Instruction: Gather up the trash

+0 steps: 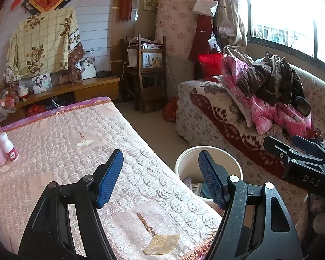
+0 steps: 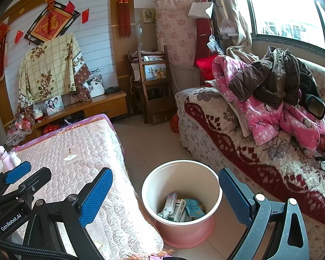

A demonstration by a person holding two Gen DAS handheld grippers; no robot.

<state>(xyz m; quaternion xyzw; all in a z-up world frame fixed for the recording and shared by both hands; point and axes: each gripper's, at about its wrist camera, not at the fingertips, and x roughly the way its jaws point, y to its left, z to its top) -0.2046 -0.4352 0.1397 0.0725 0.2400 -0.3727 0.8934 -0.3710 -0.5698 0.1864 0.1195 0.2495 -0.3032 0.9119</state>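
The desk (image 2: 80, 147), covered by a pink quilted cloth, fills the left of both views; the sofa (image 2: 238, 130) with heaped clothing stands at the right, and tiled floor lies between them.

The trash bin (image 2: 182, 203) stands on the floor just beside the near corner of the desk. It is upright and already holds several wrappers and small cartons (image 2: 179, 208).

2 bottles (image 1: 3, 149) stand upright together at the far left edge of the desk. No loose wrapper or paper is visible on the desk cloth from either view.

The left claw (image 1: 160, 179) stands wide, with nothing between its blue pads. The right claw (image 2: 164, 201) also stands wide and empty, framing the bin.

Judgement: collection appears largely complete, and the step in hand is a final check.

1. Scan the desk edges and the floor around the bin for leftover items
2. Do not take the 2 bottles unless they are confirmed empty; this cannot be told here
3. For any find, approach from above and close on its middle
4. Release only when directly over the bin mouth
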